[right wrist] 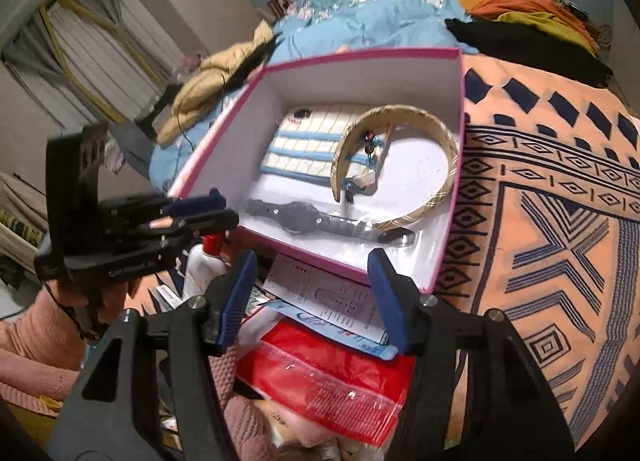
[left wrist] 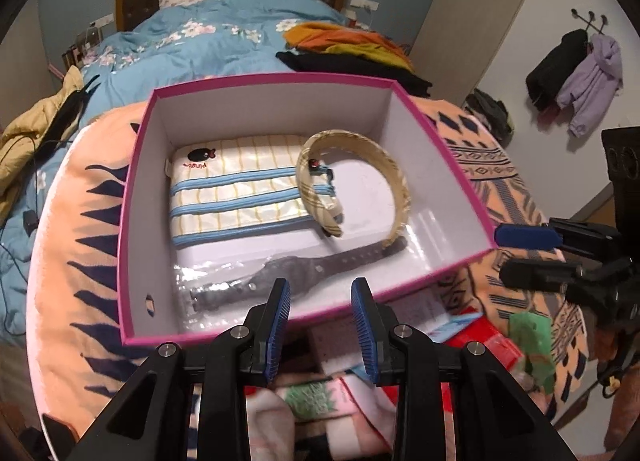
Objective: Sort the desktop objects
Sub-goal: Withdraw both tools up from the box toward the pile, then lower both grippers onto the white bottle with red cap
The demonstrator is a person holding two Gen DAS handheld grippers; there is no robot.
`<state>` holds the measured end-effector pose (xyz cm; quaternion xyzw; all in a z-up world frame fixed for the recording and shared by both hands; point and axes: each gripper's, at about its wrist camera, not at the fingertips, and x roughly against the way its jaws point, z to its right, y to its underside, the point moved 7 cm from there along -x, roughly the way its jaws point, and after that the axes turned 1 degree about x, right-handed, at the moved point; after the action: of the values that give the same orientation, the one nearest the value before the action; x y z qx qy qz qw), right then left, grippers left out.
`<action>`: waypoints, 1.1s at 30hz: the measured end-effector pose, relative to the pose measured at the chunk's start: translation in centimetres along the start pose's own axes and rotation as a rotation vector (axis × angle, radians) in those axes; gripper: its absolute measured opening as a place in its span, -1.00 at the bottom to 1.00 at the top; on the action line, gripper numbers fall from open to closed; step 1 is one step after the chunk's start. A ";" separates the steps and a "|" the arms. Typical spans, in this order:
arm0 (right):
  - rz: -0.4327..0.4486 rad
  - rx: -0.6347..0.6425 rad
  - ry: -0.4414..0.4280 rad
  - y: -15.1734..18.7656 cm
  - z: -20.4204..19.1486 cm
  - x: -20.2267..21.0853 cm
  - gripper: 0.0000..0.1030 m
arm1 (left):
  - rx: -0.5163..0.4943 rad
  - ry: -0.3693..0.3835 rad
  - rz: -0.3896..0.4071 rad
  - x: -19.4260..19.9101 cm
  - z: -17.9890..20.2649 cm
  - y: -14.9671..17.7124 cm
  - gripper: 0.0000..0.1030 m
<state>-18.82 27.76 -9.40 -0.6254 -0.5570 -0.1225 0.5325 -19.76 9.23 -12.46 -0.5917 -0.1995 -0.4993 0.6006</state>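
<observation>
Two black hand-held tongs with blue ribbed pads, the left tongs (left wrist: 321, 303) and right tongs (right wrist: 313, 293), both with jaws parted and gripping nothing.

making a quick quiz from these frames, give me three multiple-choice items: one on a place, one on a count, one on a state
1. Where does the plaid headband lie?
A. inside the pink-edged box
B. on the bed
C. in a claw

2. How many things are in the box?
A. one
B. three
C. five

3. How is the left claw?
A. shut on the watch
B. open, holding nothing
C. out of view

Answers: 1 A, the headband leans on the striped pouch inside the box walls. 2 B, pouch, headband and bagged watch. 3 B, a gap shows between its blue pads with nothing in it.
</observation>
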 end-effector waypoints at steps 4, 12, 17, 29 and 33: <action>0.030 -0.017 -0.011 1.0 0.0 1.5 0.16 | 0.001 0.016 0.021 1.6 0.4 1.3 -0.37; 0.033 -0.105 -0.055 4.3 0.7 1.9 0.17 | 0.068 0.013 0.005 2.6 -0.9 4.4 -0.21; -0.009 -0.150 -0.038 6.5 1.8 0.5 0.17 | 0.135 0.010 -0.020 2.5 -2.4 6.6 -0.21; -0.025 -0.192 -0.062 8.2 1.5 -0.1 0.17 | 0.250 -0.036 -0.043 2.7 -5.3 10.4 -0.21; -0.012 -0.150 -0.083 7.6 -0.2 0.5 0.17 | 0.291 -0.066 -0.049 3.1 -7.1 11.6 -0.21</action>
<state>-12.22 29.31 -12.98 -0.6649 -0.5715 -0.1410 0.4597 -11.23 -0.68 -17.37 -0.5096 -0.3040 -0.4599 0.6606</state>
